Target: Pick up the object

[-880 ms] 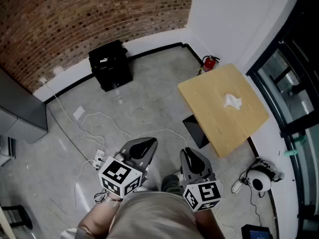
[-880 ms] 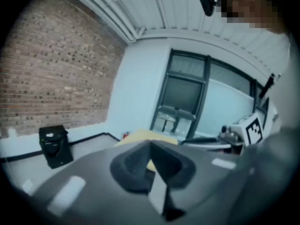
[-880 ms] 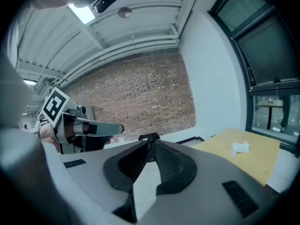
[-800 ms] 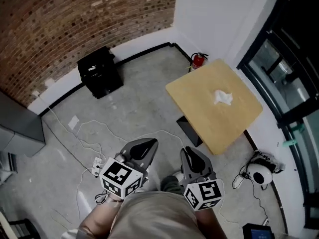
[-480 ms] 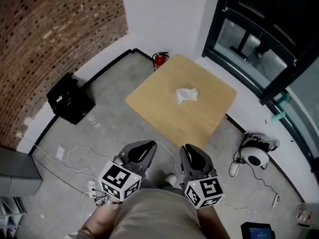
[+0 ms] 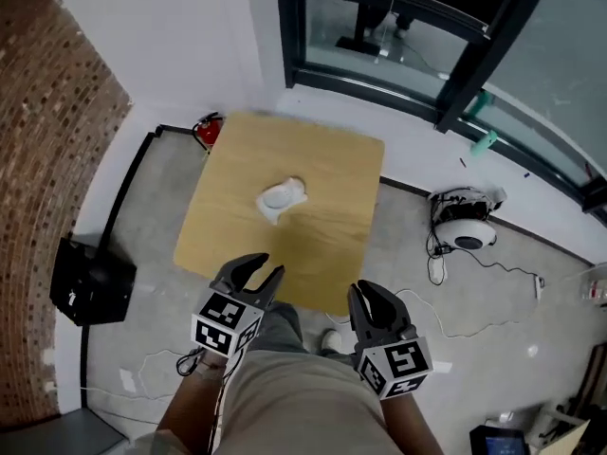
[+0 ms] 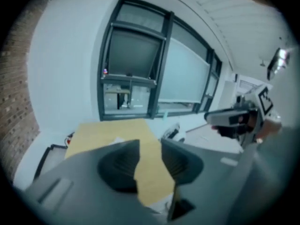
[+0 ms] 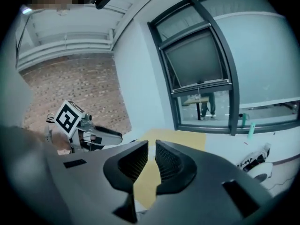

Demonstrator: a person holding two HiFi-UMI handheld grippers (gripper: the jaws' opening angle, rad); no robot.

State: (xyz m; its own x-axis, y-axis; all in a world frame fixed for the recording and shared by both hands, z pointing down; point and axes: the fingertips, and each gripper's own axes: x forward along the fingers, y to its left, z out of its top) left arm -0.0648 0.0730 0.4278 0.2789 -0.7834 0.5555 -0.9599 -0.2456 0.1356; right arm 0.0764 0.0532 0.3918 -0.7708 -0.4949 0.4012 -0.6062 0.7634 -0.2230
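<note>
Object [image 6: 282,197]: white, crumpled, on wooden table [image 6: 332,169]; lettering indiscernible.

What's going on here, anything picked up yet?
A person stands at the near edge of a wooden table, a handheld gripper in each hand. The left gripper has its jaws a little apart, the right gripper barely apart; both are empty. The only thing on the table is a crumpled white wad, cloth or paper, out in the middle and untouched. Nothing has been picked up yet.
</note>
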